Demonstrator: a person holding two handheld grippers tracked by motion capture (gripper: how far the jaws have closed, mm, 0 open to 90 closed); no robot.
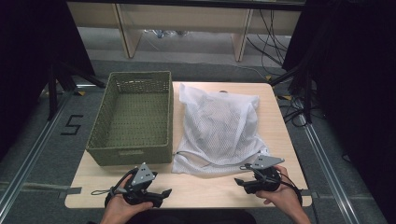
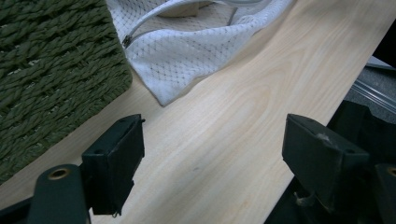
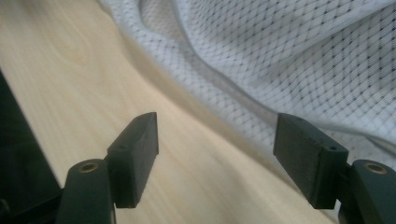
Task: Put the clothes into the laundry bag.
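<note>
Both grippers, left (image 1: pixel 164 192) and right (image 1: pixel 239 181), hover unclenched and empty at the table's (image 1: pixel 210 191) near edge. Beyond them: green basket (image 1: pixel 133 116) left, mesh bag (image 1: pixel 219 128) centre-right. Bag looks light, floppy, snaggy; pinch its near hem

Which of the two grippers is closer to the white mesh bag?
The right gripper: its open fingers nearly reach the mesh bag, while the left gripper lies below the green basket.
</note>
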